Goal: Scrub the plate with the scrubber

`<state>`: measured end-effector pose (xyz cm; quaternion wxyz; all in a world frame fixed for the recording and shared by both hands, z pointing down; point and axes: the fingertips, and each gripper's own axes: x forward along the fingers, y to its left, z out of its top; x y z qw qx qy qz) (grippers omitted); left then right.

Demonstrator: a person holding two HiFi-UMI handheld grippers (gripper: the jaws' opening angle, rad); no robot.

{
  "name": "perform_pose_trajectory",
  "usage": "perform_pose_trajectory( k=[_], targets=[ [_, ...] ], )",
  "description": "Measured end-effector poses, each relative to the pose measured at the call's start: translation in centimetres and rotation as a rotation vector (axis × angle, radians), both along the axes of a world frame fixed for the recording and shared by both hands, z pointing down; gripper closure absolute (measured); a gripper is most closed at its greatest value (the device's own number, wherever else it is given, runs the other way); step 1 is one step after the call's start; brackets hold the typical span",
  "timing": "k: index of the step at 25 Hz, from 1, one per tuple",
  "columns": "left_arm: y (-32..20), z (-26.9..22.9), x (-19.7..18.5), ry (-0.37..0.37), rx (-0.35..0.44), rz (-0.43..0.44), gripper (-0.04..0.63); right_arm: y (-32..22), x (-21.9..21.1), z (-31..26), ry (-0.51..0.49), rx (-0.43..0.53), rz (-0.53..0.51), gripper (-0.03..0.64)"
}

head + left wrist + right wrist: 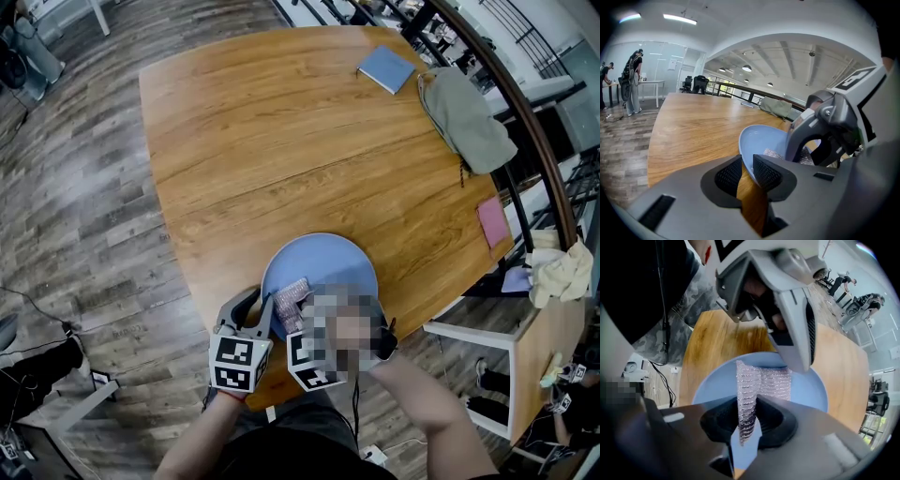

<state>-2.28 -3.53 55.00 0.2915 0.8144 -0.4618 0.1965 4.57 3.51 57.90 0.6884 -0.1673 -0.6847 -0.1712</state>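
Plate-scrubbing set-up, seen from the head and from both tools. A pale blue plate (323, 255) sat at the near edge of the wooden bench (281, 141), just in front of the person. The left tool (747, 172) reached in from the plate's left side with its jaws narrowed onto the rim: the thin edge of the plate ran down through the gap between the two black ribbed pads (765, 172), which gripped it from either face. The right tool (747, 423) pointed steeply down over the near part of the plate, its jaws closed on a silvery mesh scrubber (761, 380). One fold of the mesh was pinched between the pads and hung out below them, while the rest spread forward over the plate's inner face, on the side towards the left tool. The two tools stood close together, the left tool's body filling the upper part of the right gripper view. Far across the bench lay a blue notebook (386, 68) and, to its right, a grey-green cloth (466, 117); a pink card (492, 222) rested near the right edge. The bench stood on a grey plank floor (75, 187). In the left gripper view, people (633, 84) stood by a white table far off at the left
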Motion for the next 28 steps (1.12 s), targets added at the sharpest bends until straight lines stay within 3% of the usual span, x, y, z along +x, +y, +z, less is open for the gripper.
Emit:
perform_pose_trajectory(
  k=[7,15,23,28],
  targets=[
    [0.1,0.1,0.0,-0.001,-0.003,0.008,0.523,-5.8,-0.1,0.2,-0.060,0.120,0.094,0.532],
    [0.1,0.3,-0.2,-0.021,0.001,0.021,0.523,-9.5,4.0,0.0,-0.090,0.256,0.350,0.532],
    [0.0,0.1,-0.1,-0.017,0.002,0.020,0.523,-7.7,8.6,-0.1,-0.064,0.241,0.471,0.532],
    [-0.1,0.0,0.0,-0.014,-0.001,0.020,0.523,-4.1,10.1,-0.5,-0.030,0.134,0.588,0.532]
  ],
)
